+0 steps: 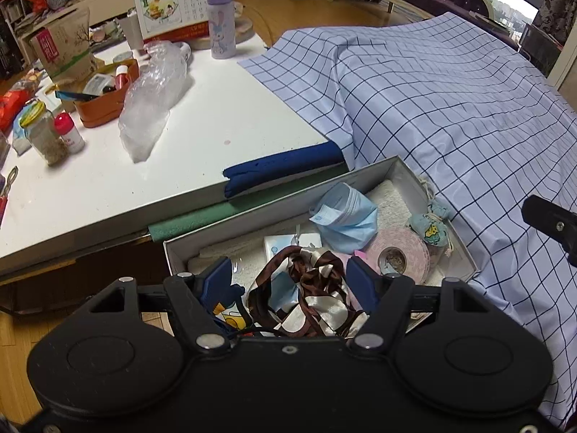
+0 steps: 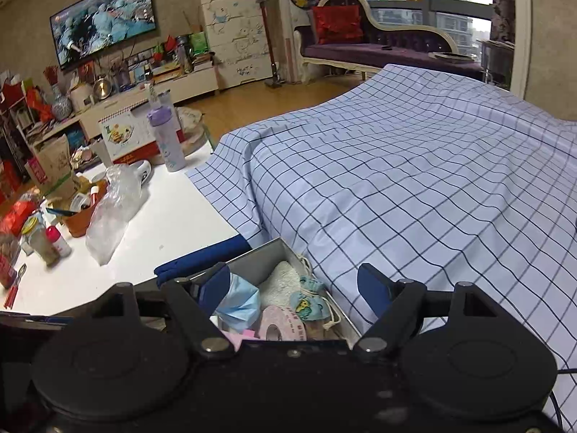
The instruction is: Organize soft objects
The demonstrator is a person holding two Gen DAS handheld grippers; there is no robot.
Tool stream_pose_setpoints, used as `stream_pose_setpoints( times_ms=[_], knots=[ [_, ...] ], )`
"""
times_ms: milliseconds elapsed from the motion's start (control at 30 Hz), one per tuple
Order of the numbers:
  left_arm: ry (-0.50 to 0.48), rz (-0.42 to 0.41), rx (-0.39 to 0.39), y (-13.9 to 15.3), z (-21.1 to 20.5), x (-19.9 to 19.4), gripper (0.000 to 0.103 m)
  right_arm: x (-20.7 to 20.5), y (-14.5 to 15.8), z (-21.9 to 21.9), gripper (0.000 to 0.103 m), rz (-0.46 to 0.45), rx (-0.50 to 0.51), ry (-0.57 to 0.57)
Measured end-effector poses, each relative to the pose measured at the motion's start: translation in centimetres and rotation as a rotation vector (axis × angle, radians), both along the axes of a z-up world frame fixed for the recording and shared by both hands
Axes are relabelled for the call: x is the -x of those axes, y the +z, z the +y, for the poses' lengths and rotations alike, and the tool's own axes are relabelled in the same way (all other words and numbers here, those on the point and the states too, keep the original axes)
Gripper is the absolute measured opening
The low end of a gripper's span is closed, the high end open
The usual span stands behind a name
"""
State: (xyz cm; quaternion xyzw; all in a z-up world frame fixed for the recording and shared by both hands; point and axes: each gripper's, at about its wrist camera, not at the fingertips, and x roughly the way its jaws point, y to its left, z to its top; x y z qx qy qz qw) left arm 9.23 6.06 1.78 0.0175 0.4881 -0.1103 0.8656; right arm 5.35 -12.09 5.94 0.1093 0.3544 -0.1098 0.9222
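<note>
My left gripper (image 1: 294, 281) and right gripper (image 2: 294, 287) were matte black, with round housings, silver pivot screws, blue finger pads (image 1: 362, 281), and perhaps a thin black cable.

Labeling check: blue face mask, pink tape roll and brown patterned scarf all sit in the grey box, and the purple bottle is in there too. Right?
Not quite. The purple bottle stands upright on the white table, outside the grey box; the left wrist view shows it. The blue face mask, pink tape roll and brown patterned scarf are in the box.
</note>
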Motion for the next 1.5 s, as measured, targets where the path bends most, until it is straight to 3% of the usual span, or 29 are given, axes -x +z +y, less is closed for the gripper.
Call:
stream_pose_setpoints(
  times_ms=[433,500,700,900,1033,1167,1500],
  knots=[
    [0.008,-0.026,0.049,0.7,0.0,1.4,0.077,2.5,-0.7,-2.5,0.078,0.011,-0.038,-0.062],
    [0.023,-0.03,0.045,0.7,0.1,1.7,0.086,2.8,-0.8,-2.3,0.08,0.017,-0.033,-0.061],
    [0.055,-0.088,0.01,1.1,0.1,3.2,0.091,3.2,-1.0,-1.0,0.082,0.046,0.023,-0.029],
    [0.108,-0.209,-0.02,2.2,0.4,4.6,0.099,4.2,-1.2,0.3,0.093,0.051,0.07,0.002],
    [0.097,-0.211,0.024,2.4,0.6,5.1,0.099,4.9,-1.4,0.8,0.098,0.057,0.089,0.009],
    [0.103,-0.242,0.019,2.6,0.4,5.9,0.099,5.4,-1.7,1.0,0.102,0.075,0.09,0.023],
    [0.135,-0.164,0.024,2.1,0.9,5.6,0.099,5.9,-2.3,0.9,0.102,0.112,0.101,0.018]
  ],
)
